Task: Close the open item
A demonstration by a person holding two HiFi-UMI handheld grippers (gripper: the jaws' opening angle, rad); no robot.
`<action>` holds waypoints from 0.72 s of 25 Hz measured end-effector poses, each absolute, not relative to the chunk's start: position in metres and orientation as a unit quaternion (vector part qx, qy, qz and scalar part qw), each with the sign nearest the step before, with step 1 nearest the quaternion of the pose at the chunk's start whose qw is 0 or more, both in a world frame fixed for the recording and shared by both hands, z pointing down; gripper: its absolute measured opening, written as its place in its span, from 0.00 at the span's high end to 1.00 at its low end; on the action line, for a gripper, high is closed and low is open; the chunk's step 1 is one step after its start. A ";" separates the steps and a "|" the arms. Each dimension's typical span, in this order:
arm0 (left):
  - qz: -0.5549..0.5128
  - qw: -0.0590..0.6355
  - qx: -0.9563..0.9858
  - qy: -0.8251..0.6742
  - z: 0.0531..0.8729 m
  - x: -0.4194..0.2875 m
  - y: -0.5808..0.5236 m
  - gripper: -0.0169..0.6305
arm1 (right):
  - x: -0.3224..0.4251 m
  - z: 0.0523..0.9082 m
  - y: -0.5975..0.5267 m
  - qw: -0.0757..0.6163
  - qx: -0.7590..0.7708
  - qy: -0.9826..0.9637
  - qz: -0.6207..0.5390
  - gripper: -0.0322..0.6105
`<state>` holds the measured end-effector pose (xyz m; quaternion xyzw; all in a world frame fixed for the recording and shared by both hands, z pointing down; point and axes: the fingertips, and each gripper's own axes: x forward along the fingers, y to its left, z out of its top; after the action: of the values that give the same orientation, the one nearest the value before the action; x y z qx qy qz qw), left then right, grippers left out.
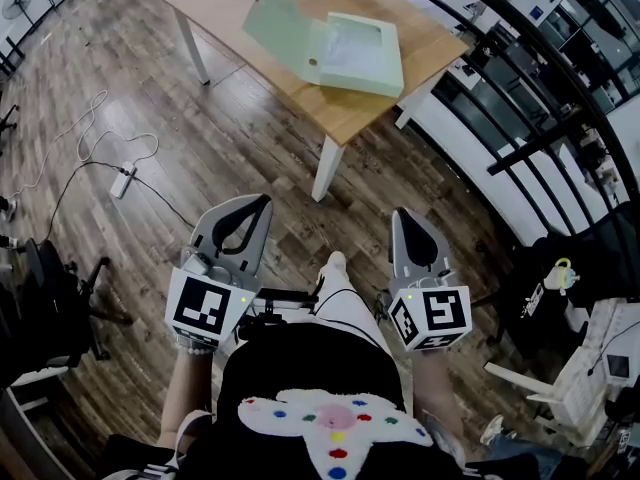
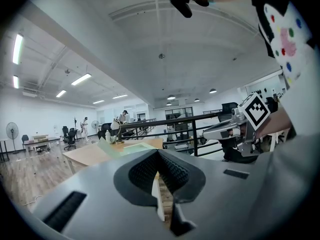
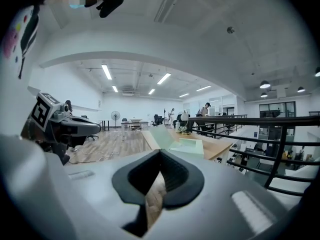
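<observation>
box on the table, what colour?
Pale mint green, lid and base alike; the box shows best in the head view.

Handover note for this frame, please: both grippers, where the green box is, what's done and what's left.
Left gripper: shut, empty, held in front of the person's body.
Right gripper: shut, empty, level with the left one.
Green box: on the wooden table ahead, well away from both grippers. Its lid stands raised at the box's left in the head view.
Done: nothing, the box is open and untouched.
Left: approach the table and swing the lid down until the box is shut.
</observation>
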<state>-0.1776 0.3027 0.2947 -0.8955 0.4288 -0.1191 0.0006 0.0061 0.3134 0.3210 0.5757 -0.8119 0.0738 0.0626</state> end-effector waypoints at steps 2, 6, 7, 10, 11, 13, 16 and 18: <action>-0.118 -0.002 -0.896 0.429 0.296 -0.178 0.302 0.96 | 0.006 0.320 0.312 0.063 0.576 -0.812 0.071 0.94; -0.116 -0.006 -0.896 0.429 0.298 -0.175 0.296 0.96 | 0.007 0.319 0.305 0.064 0.575 -0.813 0.070 0.94; -0.115 -0.008 -0.895 0.430 0.299 -0.174 0.294 0.96 | 0.006 0.319 0.302 0.064 0.574 -0.814 0.069 0.94; -0.112 -0.010 -0.895 0.431 0.301 -0.170 0.285 0.96 | 0.009 0.321 0.289 0.062 0.575 -0.813 0.069 0.94; -0.110 -0.011 -0.895 0.431 0.301 -0.168 0.281 0.96 | 0.010 0.322 0.285 0.062 0.574 -0.813 0.070 0.94; -0.108 -0.013 -0.896 0.431 0.303 -0.165 0.272 0.96 | 0.011 0.325 0.274 0.064 0.570 -0.816 0.073 0.94; -0.109 -0.013 -0.896 0.431 0.306 -0.160 0.257 0.96 | 0.011 0.325 0.258 0.067 0.562 -0.821 0.072 0.94; -0.112 -0.011 -0.894 0.433 0.307 -0.157 0.245 0.96 | 0.014 0.325 0.246 0.066 0.562 -0.821 0.071 0.94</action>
<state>-0.1573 0.2446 0.3071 -0.8943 0.4332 -0.1116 -0.0114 0.0144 0.2456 0.3249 0.5620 -0.8214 0.0714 0.0656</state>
